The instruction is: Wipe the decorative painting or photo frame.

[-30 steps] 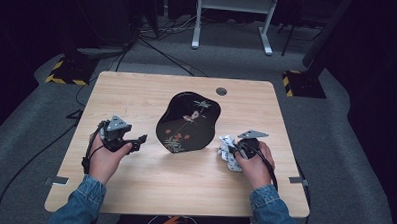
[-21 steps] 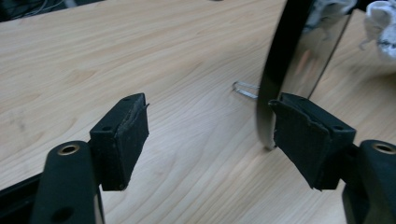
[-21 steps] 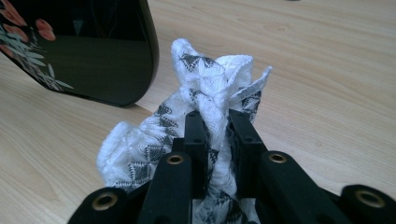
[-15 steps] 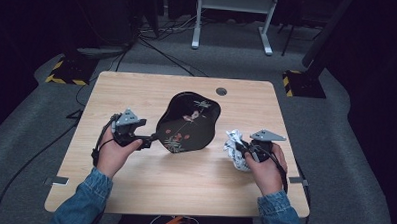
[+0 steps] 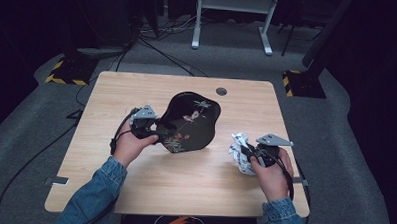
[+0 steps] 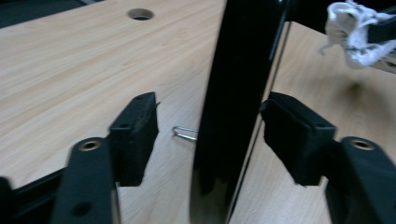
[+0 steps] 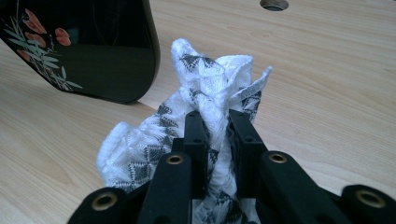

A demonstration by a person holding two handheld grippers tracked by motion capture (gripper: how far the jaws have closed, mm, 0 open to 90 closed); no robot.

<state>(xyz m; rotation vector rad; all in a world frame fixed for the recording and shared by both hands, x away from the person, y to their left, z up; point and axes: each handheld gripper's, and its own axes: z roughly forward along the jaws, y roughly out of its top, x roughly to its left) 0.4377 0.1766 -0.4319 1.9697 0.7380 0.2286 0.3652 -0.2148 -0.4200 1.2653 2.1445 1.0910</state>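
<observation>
Black lacquer tray (image 5: pixel 188 122), lobed outline, painted with leaves and red blossoms: stands tipped up on its lower edge near the middle of the wooden table (image 5: pixel 112 94), decorated face toward the person; a second ago it rested in the same spot while the left gripper was well to its left. Left gripper (image 5: pixel 153 131): has since closed in on the tray's left rim; in the left gripper view the rim (image 6: pixel 233 107) stands between the two jaws, which are spread apart with a gap on one side at least, so the tray is bracketed but not yet clamped. Judgement: the hold on the tray is about to be made, steadying it for wiping. Right gripper (image 5: pixel 249 153): to the right of the tray, apart from it, jaws pinched tight on a bunched white cloth (image 7: pixel 205 116) with a dark woven pattern; it has drawn slightly away from the tray over the last second. Tray contents: none visible, its hollow bare. Small wire clip (image 6: pixel 184 134): lies on the table just beside the tray's rim. Round cable hole (image 5: pixel 220 91): beyond the tray, toward the far edge.
</observation>
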